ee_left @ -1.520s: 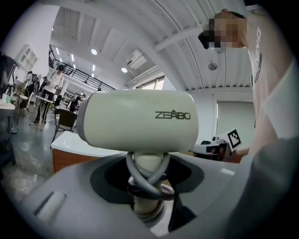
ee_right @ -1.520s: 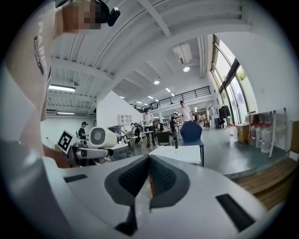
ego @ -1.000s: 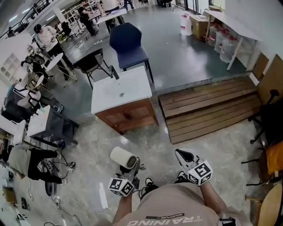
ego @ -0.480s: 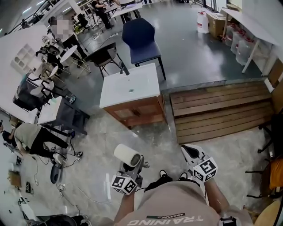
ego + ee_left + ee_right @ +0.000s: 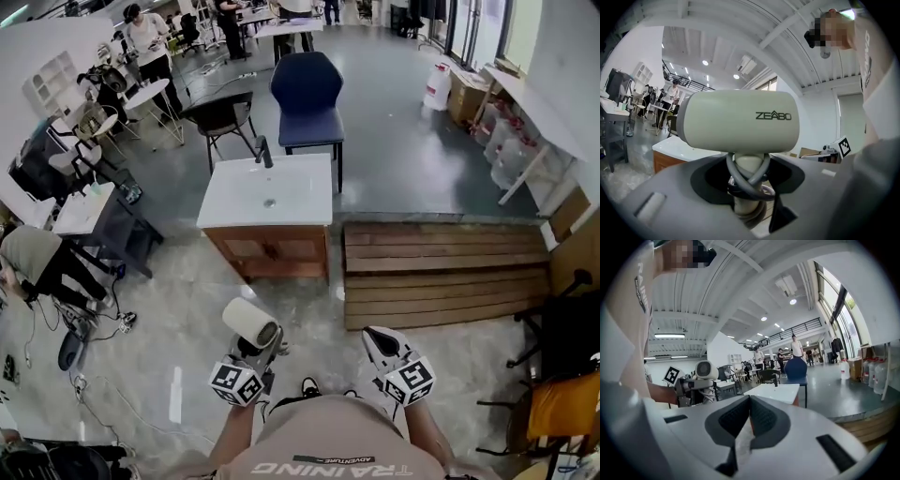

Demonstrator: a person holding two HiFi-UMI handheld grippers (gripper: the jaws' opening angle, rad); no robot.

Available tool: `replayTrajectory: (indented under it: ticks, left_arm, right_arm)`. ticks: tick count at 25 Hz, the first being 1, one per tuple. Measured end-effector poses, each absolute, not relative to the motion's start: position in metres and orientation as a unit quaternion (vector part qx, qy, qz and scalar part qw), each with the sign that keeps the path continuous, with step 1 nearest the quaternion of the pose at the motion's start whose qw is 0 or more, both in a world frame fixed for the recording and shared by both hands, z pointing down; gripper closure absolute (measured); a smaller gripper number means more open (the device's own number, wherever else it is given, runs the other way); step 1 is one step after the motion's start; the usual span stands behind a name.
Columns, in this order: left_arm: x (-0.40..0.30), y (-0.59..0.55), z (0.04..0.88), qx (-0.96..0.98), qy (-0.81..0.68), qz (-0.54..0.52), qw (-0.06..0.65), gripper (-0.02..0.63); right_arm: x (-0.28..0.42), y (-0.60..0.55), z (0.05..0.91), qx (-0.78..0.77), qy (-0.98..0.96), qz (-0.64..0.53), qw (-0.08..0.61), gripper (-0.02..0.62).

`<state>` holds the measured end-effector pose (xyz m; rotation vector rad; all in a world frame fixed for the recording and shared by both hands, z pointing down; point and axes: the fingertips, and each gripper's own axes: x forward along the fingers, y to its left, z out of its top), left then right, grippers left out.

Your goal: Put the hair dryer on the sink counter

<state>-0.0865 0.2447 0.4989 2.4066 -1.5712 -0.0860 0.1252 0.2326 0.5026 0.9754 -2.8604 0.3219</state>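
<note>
Your left gripper (image 5: 255,354) is clamped on the hair dryer (image 5: 249,322) by its cord-wrapped handle. Your right gripper (image 5: 380,339) is pressed together, empty. Keep the dryer level, walk up and set it on the sink counter (image 5: 305,202), clear of the basin. Since a second ago, the counter sits squarer ahead of you.

Sink counter (image 5: 267,192) at the person's 12 o'clock, faucet (image 5: 263,150) on its far edge. Upholstered chair (image 5: 307,94) directly behind the counter; second chair (image 5: 223,114) at its 11 o'clock. Wooden platform (image 5: 441,272) just beside the counter at its 4 o'clock. Hair dryer (image 5: 251,323) between the left gripper (image 5: 258,352) jaws, at the counter's 6 o'clock, well apart. Right gripper (image 5: 378,339) at the dryer's 3 o'clock.
</note>
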Motion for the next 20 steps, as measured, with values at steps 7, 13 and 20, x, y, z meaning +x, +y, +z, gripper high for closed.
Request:
replayTrajectory:
  ticks: [7,13,20]
  left_arm:
    - [-0.111,0.226,0.518,0.837,-0.525,-0.038,0.150,0.396]
    - [-0.128,0.207,0.527,0.855,-0.494,-0.037,0.152,0.396]
    - [-0.125,0.178,0.534,0.863,-0.483,-0.019,0.151,0.396]
  right_arm:
    - [0.096,0.208,0.497,0.325,-0.940,0.083,0.066,0.589]
    - [0.084,0.188,0.503,0.350,-0.931,0.081,0.069,0.589]
    - [0.075,0.163,0.519,0.358,-0.925,0.092,0.082,0.589]
